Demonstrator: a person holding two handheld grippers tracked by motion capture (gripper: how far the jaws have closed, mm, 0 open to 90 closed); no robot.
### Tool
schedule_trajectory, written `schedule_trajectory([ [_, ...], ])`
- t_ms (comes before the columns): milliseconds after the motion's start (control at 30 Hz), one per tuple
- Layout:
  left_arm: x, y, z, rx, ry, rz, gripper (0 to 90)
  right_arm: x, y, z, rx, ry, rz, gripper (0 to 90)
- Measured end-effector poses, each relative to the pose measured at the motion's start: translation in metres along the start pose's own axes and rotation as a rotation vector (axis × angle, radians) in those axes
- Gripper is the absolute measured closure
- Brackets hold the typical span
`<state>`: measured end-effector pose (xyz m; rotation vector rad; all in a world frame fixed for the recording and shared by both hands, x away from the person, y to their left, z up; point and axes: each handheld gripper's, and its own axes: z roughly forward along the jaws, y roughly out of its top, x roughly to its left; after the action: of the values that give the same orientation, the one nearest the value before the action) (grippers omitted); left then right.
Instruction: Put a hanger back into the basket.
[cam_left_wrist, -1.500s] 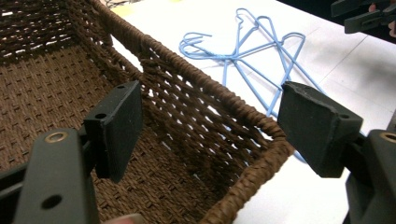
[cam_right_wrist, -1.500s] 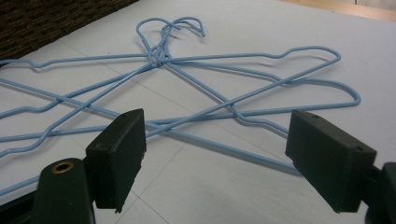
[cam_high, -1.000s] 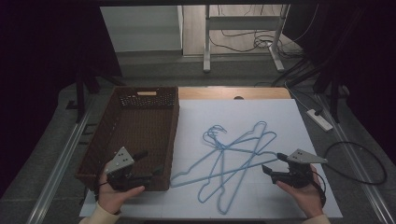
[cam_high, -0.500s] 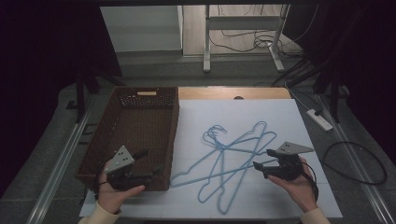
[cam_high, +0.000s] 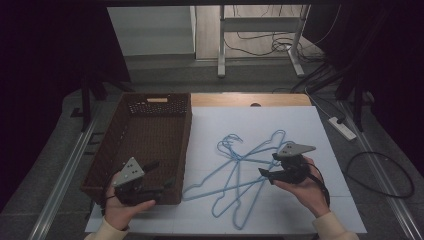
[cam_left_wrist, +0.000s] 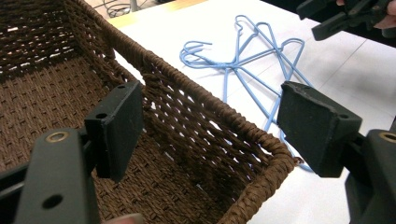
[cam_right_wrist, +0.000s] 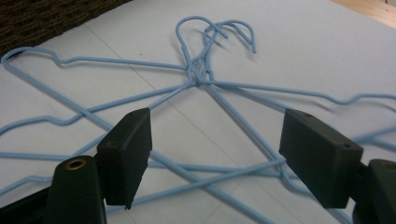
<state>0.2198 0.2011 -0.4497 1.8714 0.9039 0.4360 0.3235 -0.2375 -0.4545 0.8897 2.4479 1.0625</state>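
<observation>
Several light blue wire hangers (cam_high: 239, 158) lie tangled on a white sheet (cam_high: 280, 125), hooks pointing away from me. My right gripper (cam_high: 267, 165) hovers low over their right side, open, with its jaws wide apart above the crossing wires (cam_right_wrist: 198, 79) and holding nothing (cam_right_wrist: 215, 149). A brown woven basket (cam_high: 185, 145) stands left of the hangers and looks empty inside. My left gripper (cam_high: 162, 174) is open at the basket's near right corner, its jaws straddling the rim (cam_left_wrist: 187, 88) without touching it (cam_left_wrist: 210, 116). The hangers (cam_left_wrist: 233, 65) and the right gripper (cam_left_wrist: 345, 18) show beyond.
The sheet covers most of the table, and a strip of bare wood (cam_high: 250, 100) shows at the far edge. A power strip (cam_high: 342, 127) and a looped cable (cam_high: 380, 175) lie on the floor to the right. Table legs stand at the back.
My right gripper has moved left and forward, from the sheet's right side to just above the hangers. The left gripper and the basket have stayed put.
</observation>
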Motion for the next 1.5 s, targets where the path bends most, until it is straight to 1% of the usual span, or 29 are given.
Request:
schedule_trajectory([
  [67,0.001,0.0,0.001,0.002,0.002,-0.003,23.4,0.001,0.006,0.006,0.012,0.011,-0.013,26.4],
  [267,0.0,-0.001,0.002,0.009,0.002,-0.003,23.4,0.004,0.018,0.027,0.057,0.044,-0.024,27.5],
  [300,0.0,-0.001,0.003,0.011,0.001,-0.003,23.4,0.005,0.022,0.033,0.069,0.049,-0.038,28.1],
  [333,0.0,-0.001,0.003,0.011,0.001,-0.003,23.4,0.005,0.022,0.033,0.069,0.049,-0.038,28.1],
  [367,0.0,-0.001,0.004,0.013,-0.002,-0.002,23.4,0.007,0.028,0.04,0.079,0.054,-0.046,29.2],
  [433,-0.001,-0.001,0.005,0.013,-0.004,-0.001,23.5,0.008,0.034,0.046,0.087,0.063,-0.053,30.7],
  [467,-0.001,-0.001,0.005,0.013,-0.004,-0.001,23.4,0.008,0.034,0.046,0.087,0.063,-0.053,30.7],
  [500,0.0,0.0,0.005,0.013,-0.005,-0.001,23.4,0.008,0.038,0.051,0.094,0.07,-0.058,31.8],
  [533,0.0,0.0,0.004,0.012,-0.005,0.001,23.5,0.009,0.044,0.058,0.111,0.083,-0.062,33.4],
  [600,0.0,0.0,0.004,0.011,-0.005,0.001,23.5,0.01,0.046,0.061,0.118,0.084,-0.066,33.6],
  [633,0.0,0.0,0.004,0.009,-0.005,0.001,23.4,0.011,0.052,0.071,0.148,0.09,-0.076,34.2],
  [733,0.0,0.0,0.004,0.009,-0.005,0.0,23.4,0.01,0.055,0.081,0.178,0.097,-0.088,35.3],
  [767,0.0,0.0,0.004,0.009,-0.005,0.0,23.4,0.01,0.055,0.081,0.178,0.097,-0.088,35.3],
  [833,0.0,0.0,0.004,0.009,-0.005,0.0,23.5,0.01,0.055,0.089,0.196,0.106,-0.081,36.1],
  [933,-0.001,0.0,0.003,0.008,-0.004,0.001,23.4,0.008,0.057,0.1,0.232,0.1,-0.093,39.2],
  [1100,-0.001,0.002,0.004,0.008,-0.006,0.006,23.4,0.01,0.06,0.114,0.27,0.108,-0.121,47.3],
  [1167,-0.001,0.002,0.004,0.008,-0.008,0.006,23.4,0.011,0.061,0.116,0.276,0.109,-0.127,48.5],
  [1267,-0.001,0.002,0.007,0.012,-0.012,0.009,23.4,0.014,0.061,0.125,0.311,0.098,-0.173,54.8],
  [1367,-0.001,0.002,0.007,0.014,-0.014,0.01,23.4,0.016,0.062,0.129,0.329,0.08,-0.207,58.6],
  [1400,-0.001,0.002,0.007,0.014,-0.014,0.01,23.4,0.016,0.062,0.129,0.329,0.08,-0.207,58.6],
  [1467,-0.001,0.002,0.006,0.013,-0.012,0.009,23.4,0.017,0.063,0.131,0.336,0.069,-0.236,61.7],
  [1500,-0.001,0.002,0.005,0.01,-0.011,0.008,23.4,0.018,0.063,0.134,0.348,0.06,-0.256,65.1],
])
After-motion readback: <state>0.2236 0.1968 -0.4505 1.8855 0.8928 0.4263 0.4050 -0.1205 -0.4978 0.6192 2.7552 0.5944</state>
